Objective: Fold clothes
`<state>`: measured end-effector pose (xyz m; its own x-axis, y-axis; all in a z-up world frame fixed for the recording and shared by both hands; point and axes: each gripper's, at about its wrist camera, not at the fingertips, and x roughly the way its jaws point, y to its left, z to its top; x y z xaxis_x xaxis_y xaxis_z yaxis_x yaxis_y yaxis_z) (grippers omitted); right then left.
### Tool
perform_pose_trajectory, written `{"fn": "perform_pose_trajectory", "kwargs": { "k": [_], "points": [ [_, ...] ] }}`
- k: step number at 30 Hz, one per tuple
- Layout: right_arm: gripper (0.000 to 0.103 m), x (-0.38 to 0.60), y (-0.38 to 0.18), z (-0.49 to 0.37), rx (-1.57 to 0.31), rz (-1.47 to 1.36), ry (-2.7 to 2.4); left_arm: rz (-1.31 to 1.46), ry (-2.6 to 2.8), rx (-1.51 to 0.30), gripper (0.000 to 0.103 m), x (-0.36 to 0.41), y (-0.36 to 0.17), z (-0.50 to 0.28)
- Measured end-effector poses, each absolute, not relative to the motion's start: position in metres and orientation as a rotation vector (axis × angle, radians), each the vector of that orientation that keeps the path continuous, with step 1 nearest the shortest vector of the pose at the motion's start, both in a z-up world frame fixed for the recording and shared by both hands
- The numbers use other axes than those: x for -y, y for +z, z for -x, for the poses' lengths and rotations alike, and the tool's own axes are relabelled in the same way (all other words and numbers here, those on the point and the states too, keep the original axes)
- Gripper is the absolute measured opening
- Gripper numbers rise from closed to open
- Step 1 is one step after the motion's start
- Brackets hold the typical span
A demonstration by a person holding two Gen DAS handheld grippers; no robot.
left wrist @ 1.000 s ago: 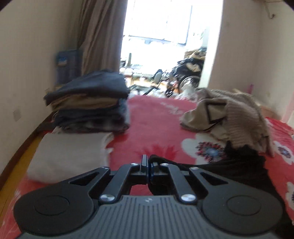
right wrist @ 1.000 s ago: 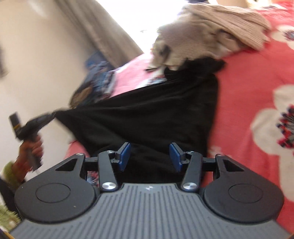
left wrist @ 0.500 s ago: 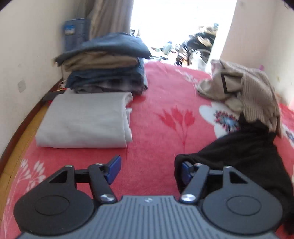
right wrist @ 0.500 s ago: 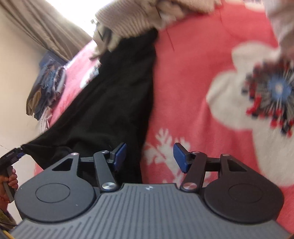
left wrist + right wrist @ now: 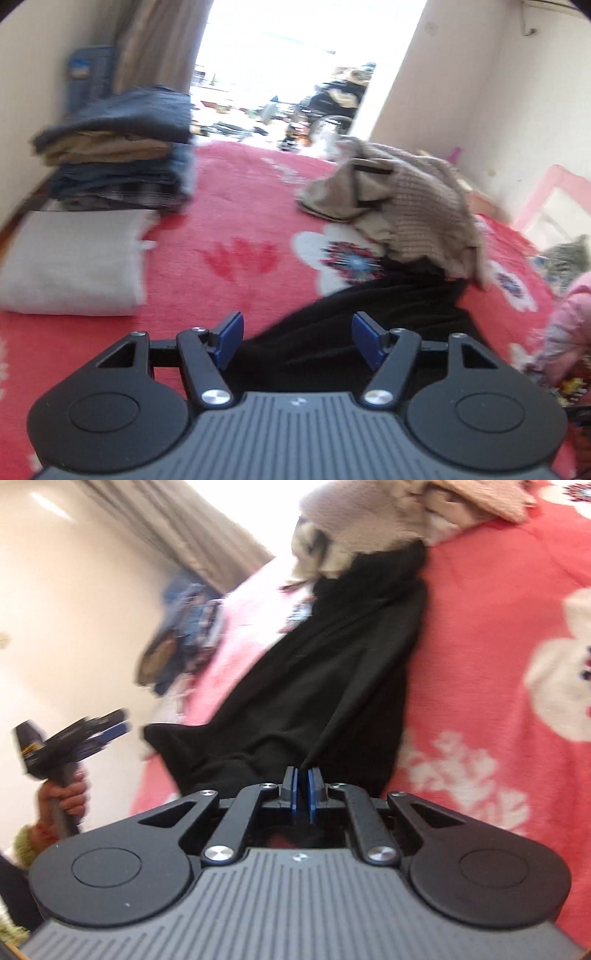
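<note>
Black garment being gripped at one edge for folding

The right gripper (image 5: 302,788) is pinching the black garment (image 5: 332,672) lying on the red bed (image 5: 498,646); the left gripper (image 5: 297,341) is standing open above its other end, ready to grasp.

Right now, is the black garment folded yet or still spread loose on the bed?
Not folded. The black garment lies loose and rumpled across the red floral blanket, its far end under the beige knit pile.

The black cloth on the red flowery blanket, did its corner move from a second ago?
Yes. The black cloth corner was lifted in the left gripper; now it lies dropped on the red flowery blanket, below the folded white towel.
</note>
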<state>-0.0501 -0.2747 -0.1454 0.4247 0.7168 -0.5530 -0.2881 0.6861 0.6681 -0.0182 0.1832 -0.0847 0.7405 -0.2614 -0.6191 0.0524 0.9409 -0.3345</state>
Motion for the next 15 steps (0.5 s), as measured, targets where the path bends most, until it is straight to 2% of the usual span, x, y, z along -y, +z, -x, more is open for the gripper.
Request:
{"fn": "perform_pose_trajectory", "kwargs": {
  "k": [10, 15],
  "points": [
    [0.004, 0.139, -0.138, 0.092, -0.890, -0.081, 1.001, 0.237, -0.694, -0.920, 0.071, -0.065, -0.121, -0.005],
    [0.007, 0.134, -0.130, 0.116, -0.827, 0.060, 1.002, 0.128, -0.774, -0.939, 0.071, -0.027, -0.135, 0.000]
  ]
}}
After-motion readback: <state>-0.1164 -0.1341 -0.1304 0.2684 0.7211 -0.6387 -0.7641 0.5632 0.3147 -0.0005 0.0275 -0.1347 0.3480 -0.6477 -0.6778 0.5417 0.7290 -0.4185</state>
